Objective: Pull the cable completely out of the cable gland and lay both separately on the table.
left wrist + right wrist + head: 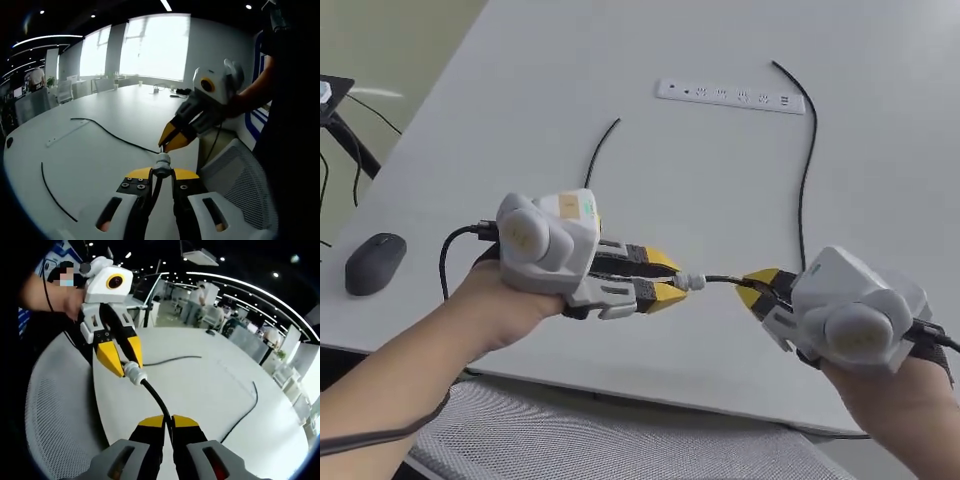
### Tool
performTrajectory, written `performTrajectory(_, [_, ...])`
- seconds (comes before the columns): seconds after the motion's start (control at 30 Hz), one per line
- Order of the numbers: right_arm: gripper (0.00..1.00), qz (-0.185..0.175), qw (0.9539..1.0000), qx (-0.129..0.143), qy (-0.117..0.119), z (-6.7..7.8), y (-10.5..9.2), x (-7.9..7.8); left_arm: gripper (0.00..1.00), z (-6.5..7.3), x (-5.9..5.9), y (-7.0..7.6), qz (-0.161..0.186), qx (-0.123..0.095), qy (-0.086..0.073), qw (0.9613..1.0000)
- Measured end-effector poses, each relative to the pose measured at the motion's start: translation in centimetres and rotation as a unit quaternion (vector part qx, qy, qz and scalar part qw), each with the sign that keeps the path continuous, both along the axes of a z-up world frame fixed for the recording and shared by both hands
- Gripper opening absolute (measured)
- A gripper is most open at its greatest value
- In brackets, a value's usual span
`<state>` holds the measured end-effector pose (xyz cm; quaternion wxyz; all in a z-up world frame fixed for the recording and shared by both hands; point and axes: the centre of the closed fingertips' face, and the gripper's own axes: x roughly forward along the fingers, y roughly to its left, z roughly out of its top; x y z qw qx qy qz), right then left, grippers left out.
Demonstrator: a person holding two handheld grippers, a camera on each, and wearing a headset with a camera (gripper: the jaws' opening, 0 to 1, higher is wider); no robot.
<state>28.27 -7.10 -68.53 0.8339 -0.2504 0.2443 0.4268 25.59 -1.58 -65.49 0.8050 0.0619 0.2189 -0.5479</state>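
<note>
Above the worktop's [720, 180] near edge, the cable gland [692, 283] sat clenched in the fingers of the left gripper [670, 283], the black cable [723, 281] in those of the right gripper [752, 287] — the pull-out step, seemingly wanting a straight draw apart — while the left gripper view exposed cable trailing behind the gland, hidden from the head view.

Two claws [682, 283] [745, 286], two black cables [807, 170] [603, 148], one cable gland [694, 283], one power strip [730, 96], one mouse [375, 262].
</note>
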Motion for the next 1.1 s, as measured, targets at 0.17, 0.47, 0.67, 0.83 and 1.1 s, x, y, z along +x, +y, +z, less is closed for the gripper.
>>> performTrajectory(0.17, [0.0,-0.056,0.998,0.022,0.022,-0.5,-1.0,0.5,0.15,0.4,-0.1,0.0,0.005,-0.001,-0.004,1.0])
performTrajectory(0.47, [0.0,-0.149,0.9856,0.051,0.062,-2.2,-3.4,0.7,0.15,0.5,0.1,0.4,0.018,0.004,-0.014,0.9997])
performTrajectory(0.67, [0.0,-0.179,0.9779,0.062,0.089,-3.4,-3.6,0.0,0.15,0.1,0.3,-0.1,0.021,0.012,-0.023,0.9994])
performTrajectory(0.83, [0.01,-0.169,0.9818,0.049,0.072,-3.3,-3.9,-0.2,0.15,-0.3,0.4,-0.2,0.016,0.028,-0.032,0.999])
performTrajectory(1.1, [0.02,-0.122,0.9895,0.041,0.064,-2.8,-3.6,-0.9,0.15,-0.6,0.2,0.2,-0.003,0.056,-0.043,0.9975])
